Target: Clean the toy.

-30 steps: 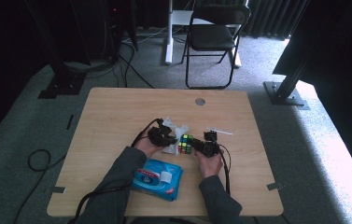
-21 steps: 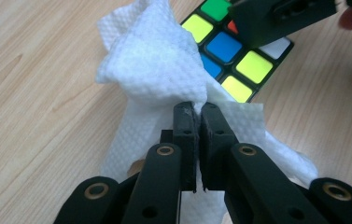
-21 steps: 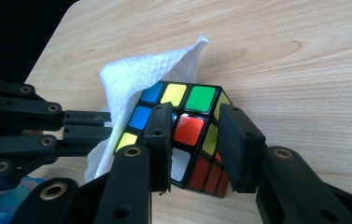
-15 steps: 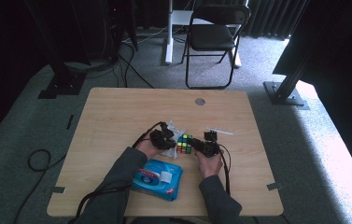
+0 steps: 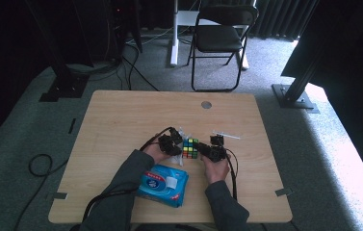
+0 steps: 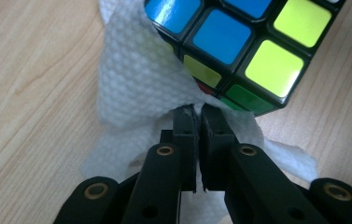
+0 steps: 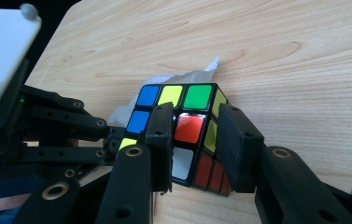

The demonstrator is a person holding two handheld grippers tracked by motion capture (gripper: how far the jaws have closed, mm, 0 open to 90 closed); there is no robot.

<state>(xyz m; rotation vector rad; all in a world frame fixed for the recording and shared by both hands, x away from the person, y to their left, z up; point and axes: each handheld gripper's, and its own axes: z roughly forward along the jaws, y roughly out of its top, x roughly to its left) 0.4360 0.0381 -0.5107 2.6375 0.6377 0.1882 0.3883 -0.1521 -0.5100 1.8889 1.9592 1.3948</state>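
Glossy plastic, stickered in blue, yellow, green, red and white, makes up the puzzle cube that you are holding between the jaws of your right tongs; they are pinching it across one corner column, so it is sitting tilted just above the wooden table. The cube is looking light and stiff but slick on its faces, so I judge a flat grip across two opposite faces would hold better than this edge grip. Your left tongs are pressed together on a white paper tissue, dimpled, soft and limp, and you are laying it against the cube's side right in front of those jaws. It will tear or bunch if you are dragging hard, so pinching a thick fold is safest. Behind your left tongs, near your forearm, a blue soft pack of wipes is lying flat. Beyond your right tongs a thin white stick is resting on the table.
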